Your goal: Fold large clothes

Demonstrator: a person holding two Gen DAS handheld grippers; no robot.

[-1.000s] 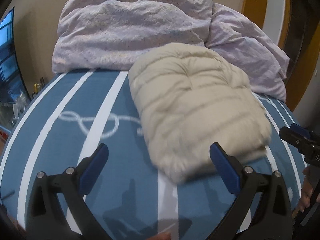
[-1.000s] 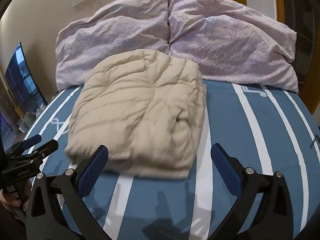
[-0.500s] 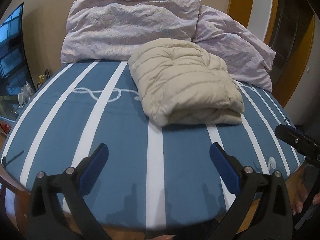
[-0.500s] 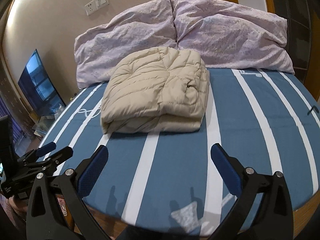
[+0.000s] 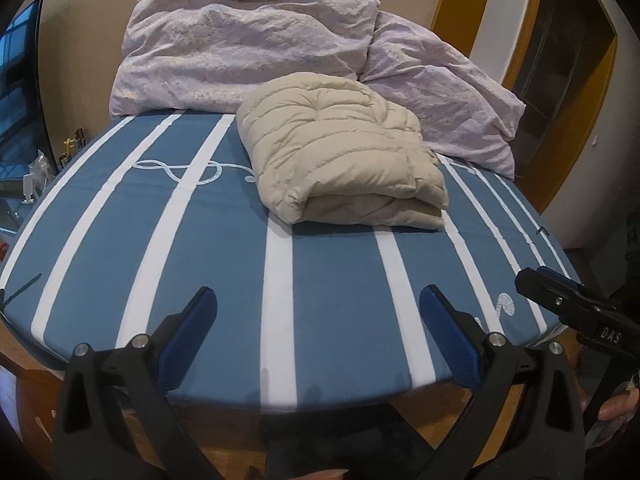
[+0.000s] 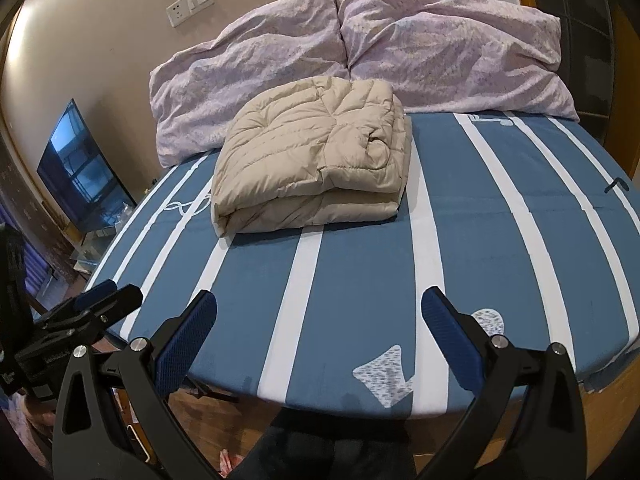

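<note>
A beige quilted puffer jacket point(image 5: 340, 164) lies folded into a thick rectangular bundle on the blue bed with white stripes point(image 5: 224, 264), just in front of the pillows; it also shows in the right wrist view point(image 6: 316, 160). My left gripper point(image 5: 318, 328) is open and empty, held above the near edge of the bed, well short of the jacket. My right gripper point(image 6: 318, 330) is open and empty, also back at the near edge. Each gripper shows in the other's view, the right one point(image 5: 560, 304) and the left one point(image 6: 96, 308).
Two lilac pillows point(image 6: 360, 52) lean against the wall behind the jacket. A dark TV screen point(image 6: 86, 168) stands left of the bed. The wooden bed frame point(image 5: 460, 416) runs below the mattress edge. A yellow door frame point(image 5: 452, 12) is at the right.
Both grippers have pulled back from the folded jacket toward the near edge of the bed. The jacket lies unchanged and now looks smaller and farther away.
</note>
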